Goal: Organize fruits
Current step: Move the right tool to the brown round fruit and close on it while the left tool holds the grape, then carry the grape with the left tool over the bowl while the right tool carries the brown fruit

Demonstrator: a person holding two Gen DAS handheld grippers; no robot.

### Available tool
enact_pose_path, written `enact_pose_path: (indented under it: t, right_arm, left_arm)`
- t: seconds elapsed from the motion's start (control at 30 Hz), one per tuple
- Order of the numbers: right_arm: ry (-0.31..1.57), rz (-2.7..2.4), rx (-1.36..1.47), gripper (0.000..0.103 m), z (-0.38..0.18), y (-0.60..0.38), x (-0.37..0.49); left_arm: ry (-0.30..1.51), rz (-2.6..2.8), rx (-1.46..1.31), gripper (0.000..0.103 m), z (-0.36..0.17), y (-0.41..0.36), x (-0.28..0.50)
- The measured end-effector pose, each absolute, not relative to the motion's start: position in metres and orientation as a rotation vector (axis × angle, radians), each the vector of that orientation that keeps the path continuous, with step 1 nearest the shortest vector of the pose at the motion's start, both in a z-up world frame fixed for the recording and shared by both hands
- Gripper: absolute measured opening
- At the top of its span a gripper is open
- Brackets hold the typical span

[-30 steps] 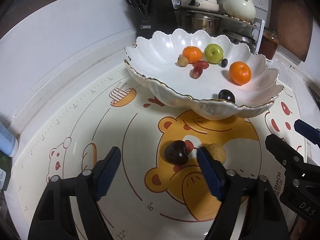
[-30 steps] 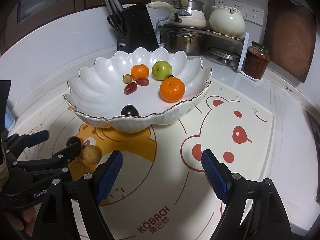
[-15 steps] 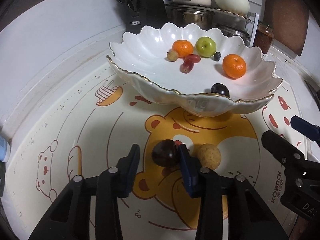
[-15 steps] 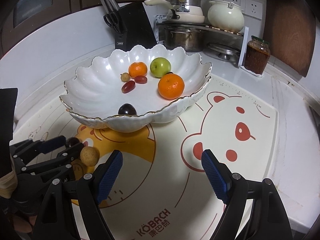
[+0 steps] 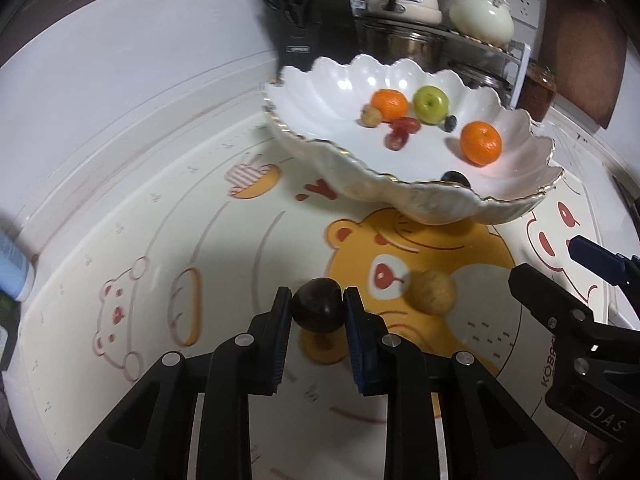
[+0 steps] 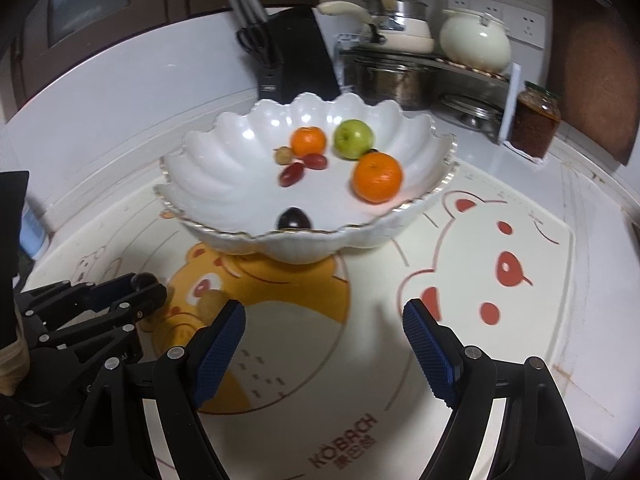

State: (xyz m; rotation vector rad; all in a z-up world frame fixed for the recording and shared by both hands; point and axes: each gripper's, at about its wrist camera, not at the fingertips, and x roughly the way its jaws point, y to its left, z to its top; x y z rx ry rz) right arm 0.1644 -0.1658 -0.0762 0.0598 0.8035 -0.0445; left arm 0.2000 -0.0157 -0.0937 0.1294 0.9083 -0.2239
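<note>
Left tool point(image 5: 316, 306): your jaws have just been closing and now pinch the dark plum point(image 5: 318, 308) between both pads. It looks barely clear of the mat point(image 5: 160, 240), with its shadow directly beneath.

Right tool point(image 6: 324, 344): jaws wide, nothing between them, hanging over bare mat at the right of the scene.

Tan round fruit point(image 5: 432, 293): loose on the mat, just beside the held plum at its 3 o'clock, not touching it.

Scalloped white bowl point(image 5: 320, 80): on the mat at 1 o'clock from your left tool, well apart. Contents: two mandarins point(image 5: 480, 142), a green apple point(image 5: 430, 103), red grapes point(image 5: 402, 130), a small tan fruit, a small dark berry and a second dark plum at the near rim.

Desk beyond: knife block point(image 5: 316, 12), pots on a rack, a jar at 2 o'clock.

Step in hand, by my reading: pickup of the plum, grip made, carry not yet begun. The next move calls for you to lift enough to clear the gold rim, travel toward 1 o'clock, and release low over open bowl floor so the plum does not roll into the others. The tan fruit remains for afterward.
</note>
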Motion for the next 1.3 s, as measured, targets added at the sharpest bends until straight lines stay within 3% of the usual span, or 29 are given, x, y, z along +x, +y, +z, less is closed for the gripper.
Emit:
enact_pose_path:
  t: [0.57, 0.87, 1.03, 1.3]
  right_arm:
    - [0.812, 0.049, -0.026, 0.081, -0.084, -0.105, 0.181]
    - [0.870, 0.061, -0.026, 0.052, -0.098, -0.100, 0.194]
    - [0.892, 0.079, -0.020, 0.029, -0.106, -0.099, 0.197]
    - [0.891, 0.083, -0.007, 0.027, -0.103, -0.103, 0.192]
  left_arm:
    - [0.920, -0.091, 0.071, 0.027, -0.094, 0.045, 0.194]
    - [0.924, -0.086, 0.064, 0.026, -0.095, 0.048, 0.194]
    - [0.925, -0.083, 0.066, 0.027, -0.094, 0.049, 0.194]
    - [0.916, -0.092, 0.072, 0.027, -0.089, 0.044, 0.190]
